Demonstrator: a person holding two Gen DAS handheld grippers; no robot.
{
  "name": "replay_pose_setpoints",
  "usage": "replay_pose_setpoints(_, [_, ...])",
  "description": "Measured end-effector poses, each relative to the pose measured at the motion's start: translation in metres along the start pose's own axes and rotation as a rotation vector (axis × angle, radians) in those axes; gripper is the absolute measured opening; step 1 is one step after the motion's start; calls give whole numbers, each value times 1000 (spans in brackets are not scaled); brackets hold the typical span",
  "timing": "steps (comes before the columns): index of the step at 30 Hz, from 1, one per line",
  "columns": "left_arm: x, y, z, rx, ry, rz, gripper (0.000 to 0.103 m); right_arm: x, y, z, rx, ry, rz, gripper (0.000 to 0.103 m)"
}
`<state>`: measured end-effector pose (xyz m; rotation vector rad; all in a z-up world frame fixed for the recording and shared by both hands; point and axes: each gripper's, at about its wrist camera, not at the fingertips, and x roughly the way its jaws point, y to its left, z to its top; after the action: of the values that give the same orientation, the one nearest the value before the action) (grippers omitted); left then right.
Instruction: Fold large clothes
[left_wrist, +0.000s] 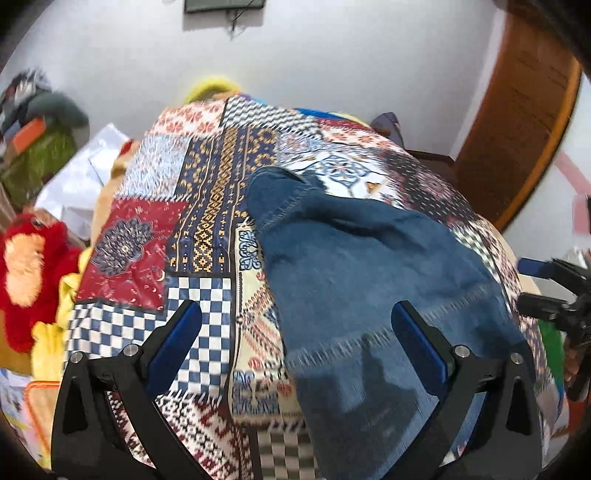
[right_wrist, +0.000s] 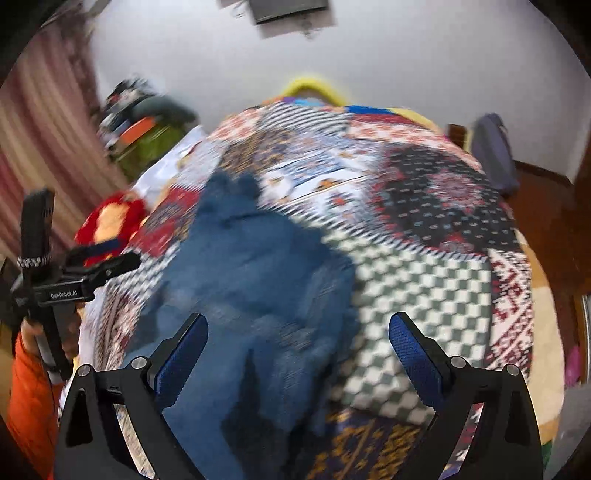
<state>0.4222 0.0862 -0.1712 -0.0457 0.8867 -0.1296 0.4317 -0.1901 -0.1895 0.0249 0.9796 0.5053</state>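
A blue denim garment (left_wrist: 369, 280), most likely jeans, lies on the patchwork bedspread (left_wrist: 207, 206) of a bed. In the left wrist view it covers the part from the centre to 5 o'clock; in the right wrist view it goes from the centre to 7 o'clock. Both views are blurred, so the exact outline of the cloth is difficult to read.

The left gripper (left_wrist: 295, 328) is spread wide and holds nothing, with its right finger over the denim. The right gripper (right_wrist: 297, 336) is also spread wide and empty above the near part of the garment.

I judge the denim to be heavy and rather stiff for cloth, not slippery and not fragile. It will keep a fold well, but it will drag on the bedspread. The thick stitched hem (left_wrist: 280, 199) at 12 o'clock of the garment looks like the best place to take hold, one gripper at each corner
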Motion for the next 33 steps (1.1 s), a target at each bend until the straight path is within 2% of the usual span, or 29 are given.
replay_pose_setpoints(2, [-15,-11,-12,54,-31,11,103,3,13,-11,-15,20,27,98])
replay_pose_setpoints(5, [-22,-20,-30,86,-28,20,103,14,21,-30,-8,64,49,98])
replay_pose_setpoints(9, [-9,-25,-60,106,51,22,103,35,19,-58,-8,166,-9,98])
replay_pose_setpoints(11, [1,-23,-75,100,101,31,103,36,11,-69,10,181,-22,98])
replay_pose_setpoints(15, [0,-8,-100,4,125,-20,103,23,-9,-87,62,186,-29,98])
replay_pose_setpoints(20, [-18,9,-121,-89,105,24,103,2,-22,-102,70,171,-62,98])
replay_pose_setpoints(23, [-27,17,-123,-105,101,68,103,-6,-27,-100,84,170,-65,98])
replay_pose_setpoints(28, [-52,24,-103,-120,26,107,103,-25,-17,-90,32,111,-82,98])
replay_pose_setpoints(33, [-54,19,-73,-107,-20,60,103,-38,-7,-64,39,25,-10,98])
